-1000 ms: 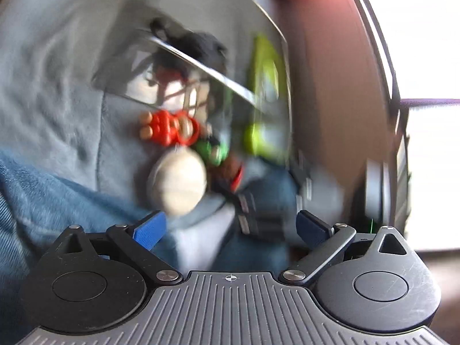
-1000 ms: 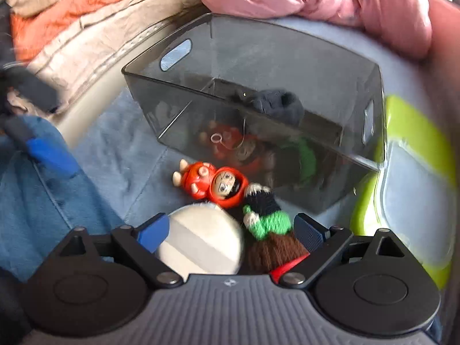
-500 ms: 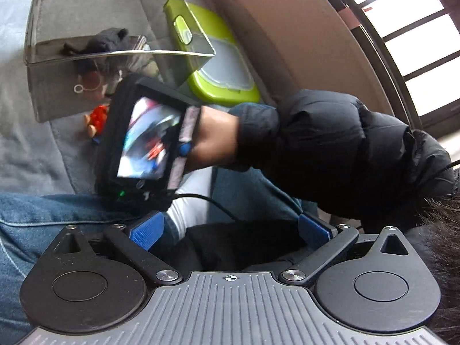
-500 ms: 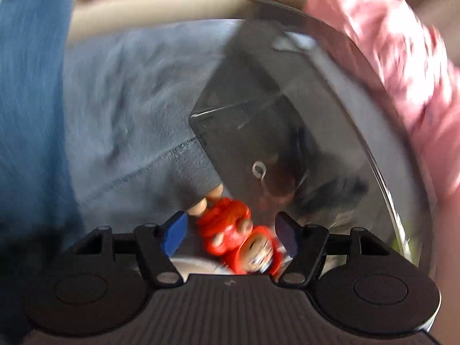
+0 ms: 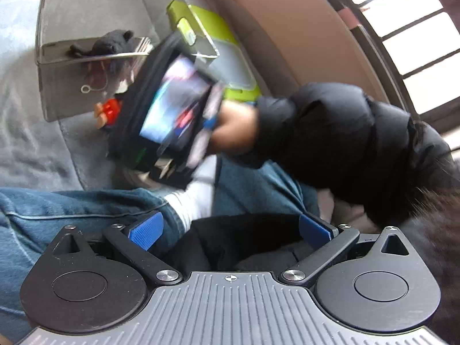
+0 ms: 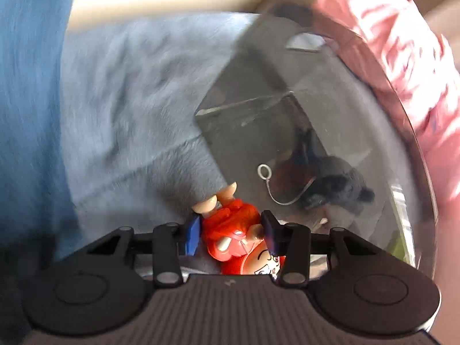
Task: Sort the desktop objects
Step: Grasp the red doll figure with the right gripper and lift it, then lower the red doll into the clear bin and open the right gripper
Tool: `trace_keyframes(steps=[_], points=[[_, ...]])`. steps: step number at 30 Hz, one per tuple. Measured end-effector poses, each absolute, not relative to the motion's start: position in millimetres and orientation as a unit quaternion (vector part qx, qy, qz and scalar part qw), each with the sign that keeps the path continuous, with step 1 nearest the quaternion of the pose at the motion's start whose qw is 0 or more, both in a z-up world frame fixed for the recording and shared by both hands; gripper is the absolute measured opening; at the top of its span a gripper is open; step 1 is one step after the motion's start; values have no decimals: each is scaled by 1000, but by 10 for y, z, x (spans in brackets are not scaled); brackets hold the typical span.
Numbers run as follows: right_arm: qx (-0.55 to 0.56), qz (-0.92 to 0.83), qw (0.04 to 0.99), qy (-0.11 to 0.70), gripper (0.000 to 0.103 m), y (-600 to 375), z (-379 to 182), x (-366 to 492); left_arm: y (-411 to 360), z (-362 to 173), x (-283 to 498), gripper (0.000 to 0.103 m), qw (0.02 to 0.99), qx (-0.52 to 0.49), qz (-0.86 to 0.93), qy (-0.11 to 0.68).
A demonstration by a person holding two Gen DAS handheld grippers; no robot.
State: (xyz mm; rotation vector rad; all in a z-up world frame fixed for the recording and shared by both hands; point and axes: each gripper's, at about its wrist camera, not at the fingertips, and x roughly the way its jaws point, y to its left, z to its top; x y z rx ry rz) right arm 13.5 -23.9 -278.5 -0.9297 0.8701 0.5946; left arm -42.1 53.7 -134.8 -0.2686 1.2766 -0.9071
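Observation:
A red toy figure (image 6: 230, 227) with a cartoon face lies on the grey blanket (image 6: 129, 115) against the smoky clear bin (image 6: 258, 115). My right gripper (image 6: 230, 231) is over it with its jaws closing, and both blue pads touch the figure's body. Inside the bin lie a black plush (image 6: 339, 184) and a key ring (image 6: 264, 171). In the left wrist view the figure (image 5: 110, 109) peeks out beside the bin (image 5: 57, 28). My left gripper (image 5: 230, 230) hangs open over a lap in jeans, holding nothing.
A lime-green lidded box (image 5: 230, 57) sits right of the bin. A person's black sleeve (image 5: 345, 143) and the lit screen (image 5: 175, 109) on the right-hand unit cross the left view. Pink cloth (image 6: 402, 57) lies behind the bin, and a jeans leg (image 6: 28, 86) at left.
The right gripper rolled, sank onto the red figure, and its jaws narrowed from wide to touching it. The left gripper pulled back and up, away from the toys, staying open.

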Motion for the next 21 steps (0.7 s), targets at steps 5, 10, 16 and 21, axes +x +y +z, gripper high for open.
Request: trace_keyframes(steps=[5,10,16,21], points=[[-235,301,789,481,47,-630,-1824,421,829,-1369,-385,103,698,-171,-409,562],[-33,305,801,514,47,-1012,-867,1002,936,-1559,-202,103,688,-237,-378,572],[156,219,762,589,47,-887,-1245,1940,964,-1682,-93,103,679,-256,-358,588],[312,103,648,687,47,-731,-2353,2356,1106,-1828,-68,103,672,-264,-326,611]])
